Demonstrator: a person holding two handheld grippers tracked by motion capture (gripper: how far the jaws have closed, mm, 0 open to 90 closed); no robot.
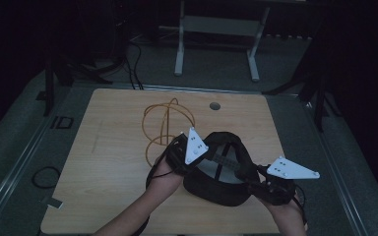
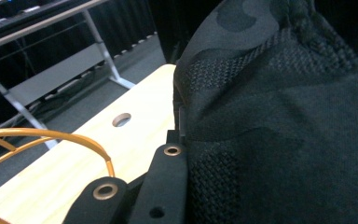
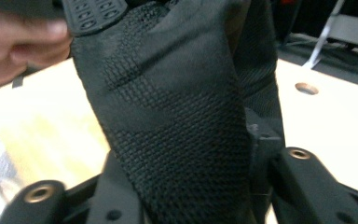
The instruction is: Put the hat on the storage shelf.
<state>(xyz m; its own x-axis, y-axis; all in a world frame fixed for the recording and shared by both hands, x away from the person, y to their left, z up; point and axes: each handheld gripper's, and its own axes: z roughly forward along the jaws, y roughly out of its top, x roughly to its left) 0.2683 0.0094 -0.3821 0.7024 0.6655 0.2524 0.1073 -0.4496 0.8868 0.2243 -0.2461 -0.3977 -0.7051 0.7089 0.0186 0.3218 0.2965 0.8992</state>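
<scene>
No readable text

The floor marking (image 1: 61,122) left of the table (image 1: 108,147) resembles "ID", too dim to confirm as lettering.

The high view is dim, its surroundings sunk in near-black. Both gripper views are brighter; the tabletop (image 3: 326,121) washes out pale in the right one, where a hand (image 3: 18,46) blurs.

A light wooden table (image 1: 108,196) is seen from above. A small round hole (image 1: 215,105) is cut near its far edge. A loose coil of yellow cord (image 1: 165,125) is laid on the top. A black cap (image 1: 221,189) is set on the near part, beside the cord.
</scene>
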